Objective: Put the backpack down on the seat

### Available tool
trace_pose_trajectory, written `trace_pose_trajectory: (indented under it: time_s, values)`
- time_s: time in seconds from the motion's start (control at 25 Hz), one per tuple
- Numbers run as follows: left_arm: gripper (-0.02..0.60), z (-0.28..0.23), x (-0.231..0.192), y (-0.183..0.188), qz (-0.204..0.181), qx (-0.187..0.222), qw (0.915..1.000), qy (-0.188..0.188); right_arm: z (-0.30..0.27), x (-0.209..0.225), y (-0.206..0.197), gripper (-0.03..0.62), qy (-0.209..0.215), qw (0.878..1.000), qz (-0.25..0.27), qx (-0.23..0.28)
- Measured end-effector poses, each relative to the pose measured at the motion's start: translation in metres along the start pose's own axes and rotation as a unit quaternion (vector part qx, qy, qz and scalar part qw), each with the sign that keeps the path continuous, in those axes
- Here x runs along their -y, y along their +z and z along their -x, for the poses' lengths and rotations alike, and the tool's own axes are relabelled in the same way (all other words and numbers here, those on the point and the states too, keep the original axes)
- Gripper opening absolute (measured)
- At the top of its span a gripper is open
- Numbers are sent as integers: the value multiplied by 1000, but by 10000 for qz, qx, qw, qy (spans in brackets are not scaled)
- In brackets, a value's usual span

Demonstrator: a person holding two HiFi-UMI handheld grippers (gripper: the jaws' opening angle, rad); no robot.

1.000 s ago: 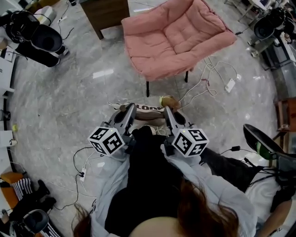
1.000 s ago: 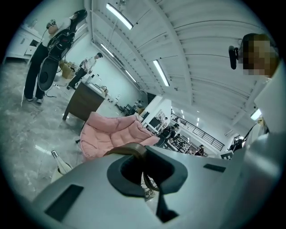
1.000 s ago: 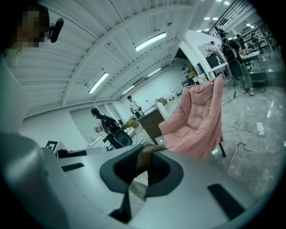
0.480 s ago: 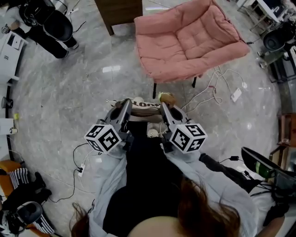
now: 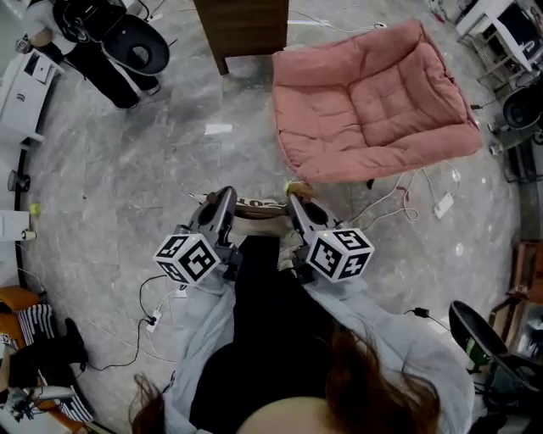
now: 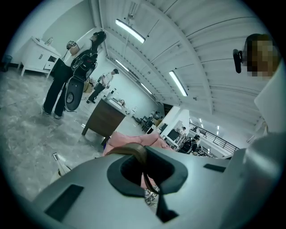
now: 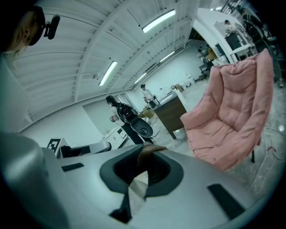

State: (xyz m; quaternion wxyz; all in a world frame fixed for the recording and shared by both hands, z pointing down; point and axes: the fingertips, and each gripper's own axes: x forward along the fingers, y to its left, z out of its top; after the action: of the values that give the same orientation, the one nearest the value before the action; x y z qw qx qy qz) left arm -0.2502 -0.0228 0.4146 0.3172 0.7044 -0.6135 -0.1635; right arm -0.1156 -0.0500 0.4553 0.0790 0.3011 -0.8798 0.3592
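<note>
Close in front of the person, the left gripper (image 5: 222,197) and right gripper (image 5: 295,203) each have fingers clenched on a brown strap (image 6: 139,154) of the backpack (image 5: 257,206), which hangs between them over the marble floor (image 5: 127,153). The pink seat (image 5: 373,102) stands just beyond, far right.

You had a grey marble floor (image 5: 127,169) around you, a white power strip (image 5: 444,204) lying on it, a brown wooden cabinet (image 5: 246,25) ahead, and a person in black (image 6: 56,96) standing far left.
</note>
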Motion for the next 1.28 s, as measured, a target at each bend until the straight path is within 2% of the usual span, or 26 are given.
trace_pose_trajectory:
  time_s: [0.28,0.6,0.96,1.28]
  values:
    - [14,-46,-39,63,-5,186,9998,90,-77,-4,50,25,129,9999,-69,30]
    - [14,-107,-65,120,-156,183,9994,-242,-144,4,110,25,4,9995,-48,316]
    - [14,-193,-65,138,-275,-305,9952,-886,-174,48,168,25,-470,9965,-203,668]
    - [14,-265,-15,128,-295,-670,9855,-1530,-149,104,227,25,-906,9905,-141,1021]
